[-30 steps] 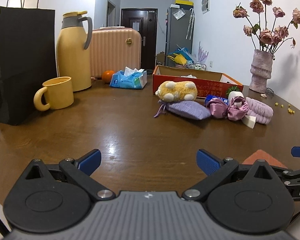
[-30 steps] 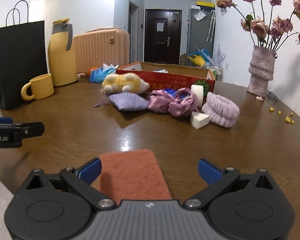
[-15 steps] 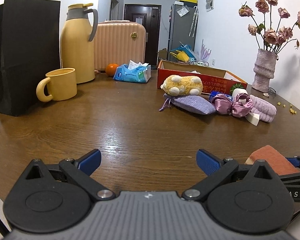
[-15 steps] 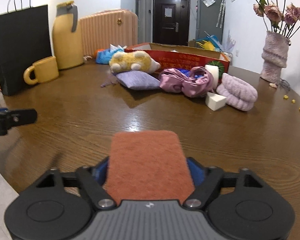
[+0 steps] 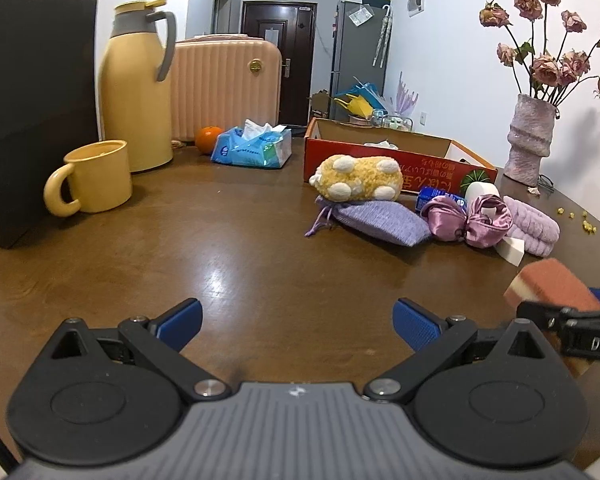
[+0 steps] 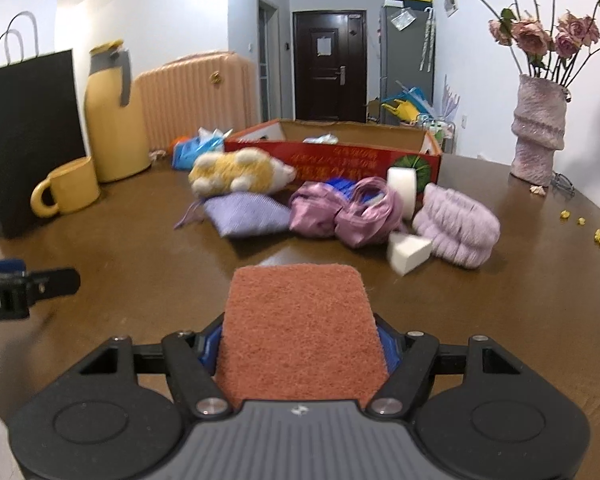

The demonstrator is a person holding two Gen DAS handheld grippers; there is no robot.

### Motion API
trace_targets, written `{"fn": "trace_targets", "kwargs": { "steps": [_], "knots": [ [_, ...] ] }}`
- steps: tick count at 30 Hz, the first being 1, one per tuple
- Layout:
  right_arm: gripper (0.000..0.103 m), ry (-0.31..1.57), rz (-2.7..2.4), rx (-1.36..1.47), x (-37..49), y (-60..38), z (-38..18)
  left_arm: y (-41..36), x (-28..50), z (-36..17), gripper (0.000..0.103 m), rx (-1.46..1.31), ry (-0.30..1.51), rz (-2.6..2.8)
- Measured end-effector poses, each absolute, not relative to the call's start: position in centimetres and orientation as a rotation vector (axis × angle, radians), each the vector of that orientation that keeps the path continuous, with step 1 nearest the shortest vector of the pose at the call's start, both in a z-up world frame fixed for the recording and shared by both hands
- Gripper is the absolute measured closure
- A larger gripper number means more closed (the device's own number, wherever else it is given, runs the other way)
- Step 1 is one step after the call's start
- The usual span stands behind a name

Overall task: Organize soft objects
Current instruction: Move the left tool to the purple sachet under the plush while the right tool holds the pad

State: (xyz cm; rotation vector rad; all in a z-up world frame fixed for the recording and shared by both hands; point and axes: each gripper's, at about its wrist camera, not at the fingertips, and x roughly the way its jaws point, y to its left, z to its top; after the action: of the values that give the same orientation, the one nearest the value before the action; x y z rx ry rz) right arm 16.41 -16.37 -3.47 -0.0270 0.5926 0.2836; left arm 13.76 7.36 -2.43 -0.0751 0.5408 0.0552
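R gripper clamped on orange sponge, held just off the table, well short of red box. L gripper wide, empty, low over table left of the sponge. Soft pile sits against box front. Step, prob.: carry sponge to box. Lift over pile w/ firm squeeze, clear the rim, release inside.

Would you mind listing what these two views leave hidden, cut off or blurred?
- Red box contents: both views, its walls hide all but a white scrap.
- Blue packet: both views, mostly behind the satin scrunchies.
- Sponge underside: right wrist view, hidden by its orange top.
- Plush toy: right wrist view, motion-blurred.
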Motion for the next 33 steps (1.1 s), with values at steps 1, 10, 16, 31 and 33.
{"fn": "trace_targets", "kwargs": {
  "steps": [1, 10, 16, 31, 33],
  "knots": [
    [0.033, 0.587, 0.279, -0.022, 16.8, -16.6, -3.2, 7.1, 14.2, -2.3, 0.0, -0.07, 0.54, 0.053],
    [0.033, 0.514, 0.245, 0.012, 20.9, -18.9, -0.3, 4.9, 18.4, -0.5, 0.0, -0.048, 0.519, 0.03],
    [0.033, 0.478, 0.234, 0.021, 23.5, -19.8, 1.3, 3.3, 21.1, 0.6, 0.0, -0.042, 0.498, 0.02],
    [0.033, 0.419, 0.223, 0.009, 29.5, -20.2, 3.5, 1.0, 27.5, 2.2, 0.0, -0.031, 0.455, 0.047],
    [0.033, 0.415, 0.222, 0.003, 30.3, -19.9, 3.4, 0.9, 28.7, 2.1, 0.0, -0.039, 0.443, 0.068]
  ]
}}
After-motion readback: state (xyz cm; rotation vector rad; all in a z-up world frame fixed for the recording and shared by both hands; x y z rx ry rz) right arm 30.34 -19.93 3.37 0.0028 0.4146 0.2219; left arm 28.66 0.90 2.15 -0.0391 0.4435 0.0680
